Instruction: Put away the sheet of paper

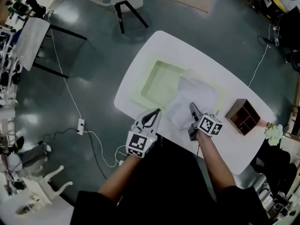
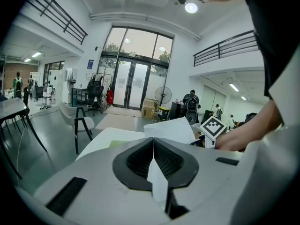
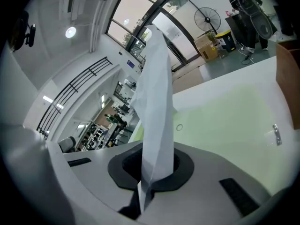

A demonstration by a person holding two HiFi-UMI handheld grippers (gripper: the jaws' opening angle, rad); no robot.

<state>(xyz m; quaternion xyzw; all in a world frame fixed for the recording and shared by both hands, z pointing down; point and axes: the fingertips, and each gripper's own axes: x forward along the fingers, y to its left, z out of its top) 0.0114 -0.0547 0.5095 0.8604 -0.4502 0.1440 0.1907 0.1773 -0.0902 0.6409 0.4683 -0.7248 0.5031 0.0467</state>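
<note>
Sheet of paper (image 1: 194, 97) rises crumpled from the right gripper (image 3: 152, 165), which is clenched on its edge, above the pale green tray (image 1: 161, 81) ahead. The left gripper (image 2: 153, 146), also closed, seems to pinch a corner sliver. Light, limp and easily creased or torn, it is best held by opposite edges, gently taut.

Sheet of paper (image 1: 194, 97) hides right part of green tray (image 1: 161, 83).

- The right gripper (image 3: 151, 170) is pinching the sheet of paper (image 3: 154, 97) between closed jaws, with the sheet standing upright.
- A pale green tray (image 3: 229, 121) is lying beyond, on the white table (image 3: 220, 78).
</note>
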